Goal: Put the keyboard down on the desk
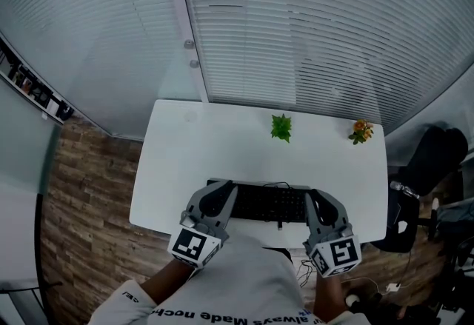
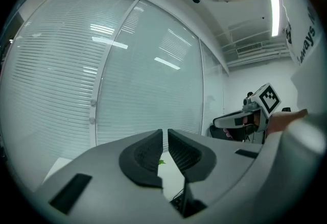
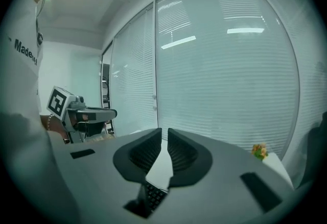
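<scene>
A black keyboard (image 1: 270, 203) lies across the near edge of the white desk (image 1: 222, 138); I cannot tell whether it rests on the desk or hangs just above it. My left gripper (image 1: 217, 196) is at its left end and my right gripper (image 1: 320, 205) at its right end. In the left gripper view the left gripper (image 2: 165, 136) has its jaws almost together, with the keyboard's thin edge (image 2: 180, 202) wedged low between them. In the right gripper view the right gripper (image 3: 164, 136) is likewise shut, clamping the keyboard's end (image 3: 152, 195).
A small green plant (image 1: 281, 126) and an orange flower (image 1: 361, 131) stand at the desk's far side, below window blinds. A black chair (image 1: 433, 161) is to the right. A cable (image 1: 280, 223) hangs off the keyboard's near edge. The floor at left is wood.
</scene>
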{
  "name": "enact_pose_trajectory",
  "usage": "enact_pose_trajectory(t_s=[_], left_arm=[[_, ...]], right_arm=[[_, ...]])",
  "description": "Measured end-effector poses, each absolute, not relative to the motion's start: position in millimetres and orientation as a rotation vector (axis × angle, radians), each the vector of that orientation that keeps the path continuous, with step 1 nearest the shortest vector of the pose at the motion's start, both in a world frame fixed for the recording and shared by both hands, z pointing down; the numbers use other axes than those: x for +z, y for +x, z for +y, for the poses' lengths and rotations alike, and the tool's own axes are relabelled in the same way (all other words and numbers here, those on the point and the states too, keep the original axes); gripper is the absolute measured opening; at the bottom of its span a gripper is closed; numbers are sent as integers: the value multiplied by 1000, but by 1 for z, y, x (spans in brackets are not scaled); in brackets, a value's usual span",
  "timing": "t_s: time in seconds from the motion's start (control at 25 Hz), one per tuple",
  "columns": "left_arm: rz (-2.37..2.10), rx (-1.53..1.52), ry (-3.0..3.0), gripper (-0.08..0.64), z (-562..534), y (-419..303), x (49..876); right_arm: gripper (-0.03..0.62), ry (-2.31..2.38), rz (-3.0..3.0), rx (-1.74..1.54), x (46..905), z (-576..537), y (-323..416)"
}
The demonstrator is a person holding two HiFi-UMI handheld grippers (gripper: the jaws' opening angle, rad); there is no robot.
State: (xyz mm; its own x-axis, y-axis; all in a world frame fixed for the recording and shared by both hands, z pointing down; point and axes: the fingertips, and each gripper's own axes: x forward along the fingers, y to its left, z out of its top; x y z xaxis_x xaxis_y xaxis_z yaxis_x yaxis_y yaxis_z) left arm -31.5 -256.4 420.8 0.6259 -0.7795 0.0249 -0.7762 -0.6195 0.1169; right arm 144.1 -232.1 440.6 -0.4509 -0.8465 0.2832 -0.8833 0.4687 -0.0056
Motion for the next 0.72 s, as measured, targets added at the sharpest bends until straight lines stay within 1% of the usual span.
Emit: enact_pose_trajectory(t_s=[0.28, 0.72], left_arm=[[-1306, -122, 2771, 49, -248, -33, 395], [-1321, -175, 2798, 49, -241, -33, 378]], right_arm=[[26, 1467, -2528, 134, 406, -226, 127], [12, 1456, -2525, 111, 398, -224, 120]])
